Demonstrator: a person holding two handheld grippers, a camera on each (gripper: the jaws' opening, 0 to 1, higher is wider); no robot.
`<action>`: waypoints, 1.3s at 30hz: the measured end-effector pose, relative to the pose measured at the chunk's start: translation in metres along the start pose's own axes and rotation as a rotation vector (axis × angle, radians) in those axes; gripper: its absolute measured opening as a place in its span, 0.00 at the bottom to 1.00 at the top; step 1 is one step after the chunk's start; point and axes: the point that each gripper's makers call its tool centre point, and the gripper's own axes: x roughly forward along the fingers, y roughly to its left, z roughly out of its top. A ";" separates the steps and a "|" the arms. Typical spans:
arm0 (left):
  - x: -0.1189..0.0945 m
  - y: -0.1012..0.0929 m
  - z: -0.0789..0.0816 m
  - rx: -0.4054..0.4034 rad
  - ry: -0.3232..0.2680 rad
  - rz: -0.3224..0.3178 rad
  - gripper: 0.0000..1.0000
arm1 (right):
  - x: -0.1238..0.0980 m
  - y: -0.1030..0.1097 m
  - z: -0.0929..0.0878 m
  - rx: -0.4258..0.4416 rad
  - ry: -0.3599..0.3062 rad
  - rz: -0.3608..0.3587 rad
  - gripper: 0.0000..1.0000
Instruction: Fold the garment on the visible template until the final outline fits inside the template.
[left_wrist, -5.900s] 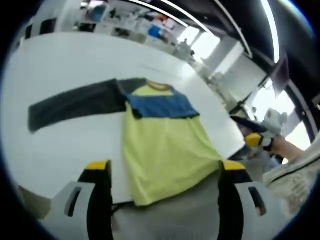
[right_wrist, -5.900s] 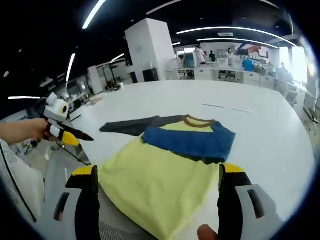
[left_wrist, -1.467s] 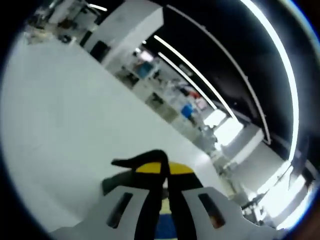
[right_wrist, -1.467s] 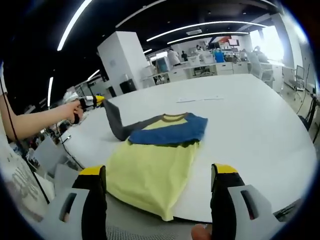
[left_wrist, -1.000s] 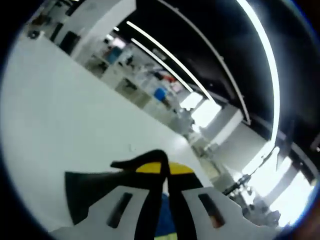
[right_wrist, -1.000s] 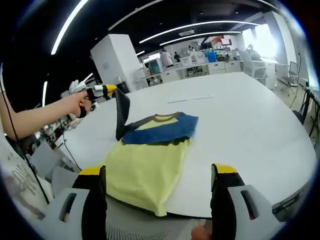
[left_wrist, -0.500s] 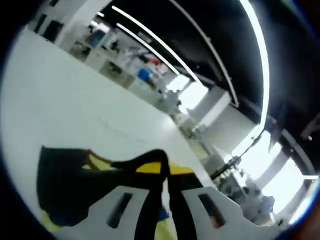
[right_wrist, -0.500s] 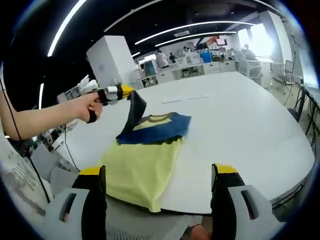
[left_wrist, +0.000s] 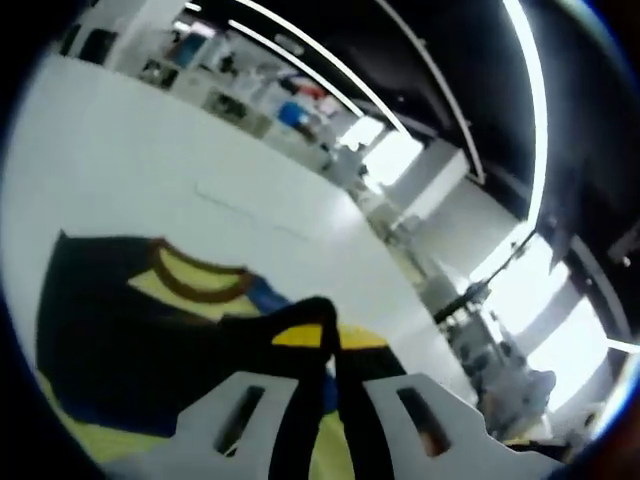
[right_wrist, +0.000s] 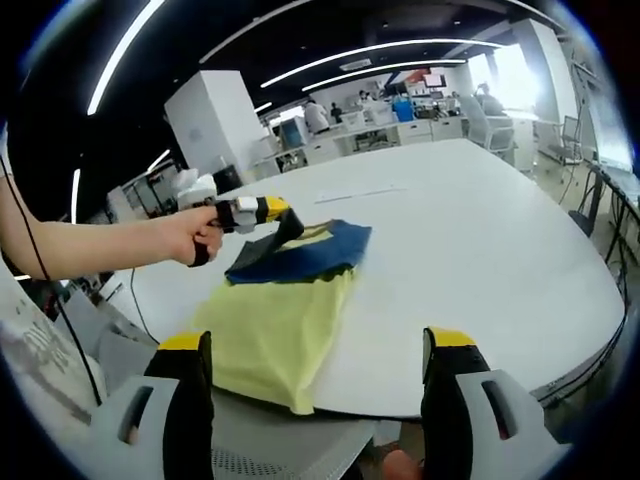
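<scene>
**Dark sleeve is crossing over the shirt's chest**

Since half a second ago, you have been carrying the dark sleeve (right_wrist: 284, 232) lower and further across the shirt (right_wrist: 275, 320); it was standing up off the table then, and now it is draping down over the blue chest band (right_wrist: 318, 252). Your left gripper (left_wrist: 330, 338) is pinching that sleeve, its yellow-tipped jaws pressed together on the dark cloth. In the right gripper view the same left gripper (right_wrist: 268, 210) is hovering just above the upper part of the shirt, with your hand (right_wrist: 195, 236) wrapped around its handle.

The shirt is lying on the white table (right_wrist: 470, 240), near the edge closest to you, and its yellow lower part is hanging slightly over that edge. In the left gripper view the brown collar (left_wrist: 195, 281) is showing beyond the dark cloth, with yellow and blue fabric peeking out beside it.

Your right gripper (right_wrist: 315, 350) is holding back from the table with its jaws spread wide and nothing between them, framing the shirt's yellow hem.

Beyond the table, a white pillar (right_wrist: 212, 130), desks and people are showing under long ceiling lights (right_wrist: 125, 45).
</scene>
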 end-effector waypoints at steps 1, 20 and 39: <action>0.001 0.000 -0.002 0.006 0.003 0.000 0.00 | 0.000 0.000 0.000 0.001 0.001 0.000 0.86; 0.026 0.026 -0.071 0.125 0.198 0.106 0.00 | -0.001 -0.006 -0.004 0.005 0.013 -0.003 0.86; 0.048 -0.003 -0.127 0.364 0.442 0.008 0.37 | 0.002 -0.012 -0.012 0.022 0.032 -0.008 0.85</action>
